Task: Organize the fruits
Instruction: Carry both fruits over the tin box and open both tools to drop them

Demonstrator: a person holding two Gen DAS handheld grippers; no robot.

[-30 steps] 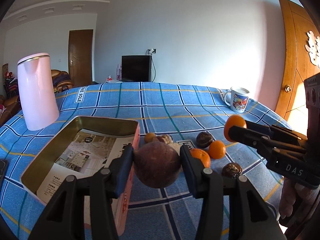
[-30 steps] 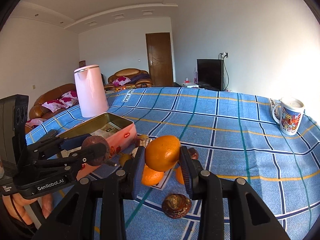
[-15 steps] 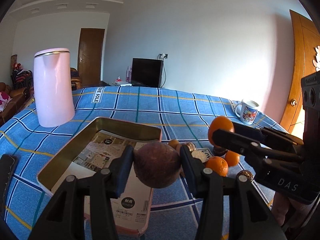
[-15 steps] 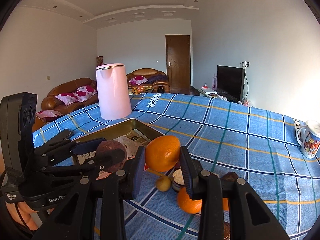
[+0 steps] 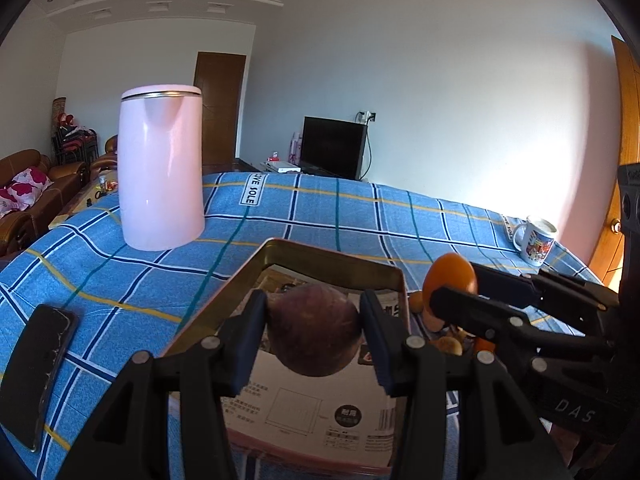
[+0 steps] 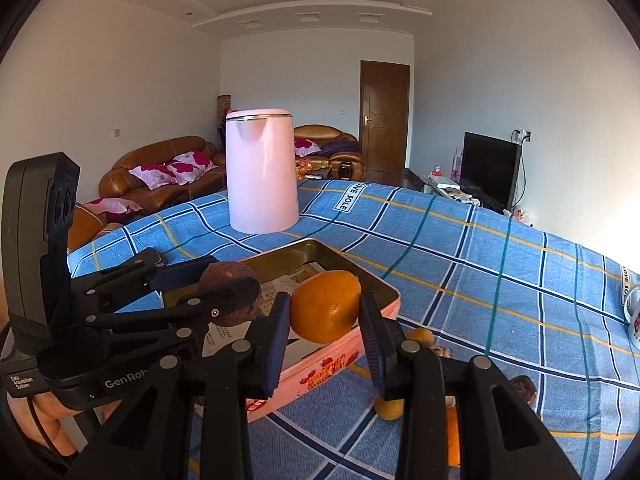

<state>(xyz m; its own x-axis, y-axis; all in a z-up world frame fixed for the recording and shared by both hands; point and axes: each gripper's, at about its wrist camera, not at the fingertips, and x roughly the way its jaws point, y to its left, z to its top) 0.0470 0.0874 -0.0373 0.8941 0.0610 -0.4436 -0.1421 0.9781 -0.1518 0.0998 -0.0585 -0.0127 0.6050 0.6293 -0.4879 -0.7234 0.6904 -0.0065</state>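
Holding a brown fruit (image 5: 314,330) tight, the left tongs (image 5: 314,334) hang over the tin box (image 5: 332,258); the right tongs (image 6: 325,314) squeeze an orange (image 6: 326,306).

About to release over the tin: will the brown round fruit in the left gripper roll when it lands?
Probably. The brown fruit looks nearly spherical, so it may roll on the flat paper lining the tin. The tin's raised walls should likely contain it. Its skin looks firm, held by the left gripper without denting.

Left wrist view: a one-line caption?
Left claw holds a brown fruit above the open tin; right claw holds an orange.
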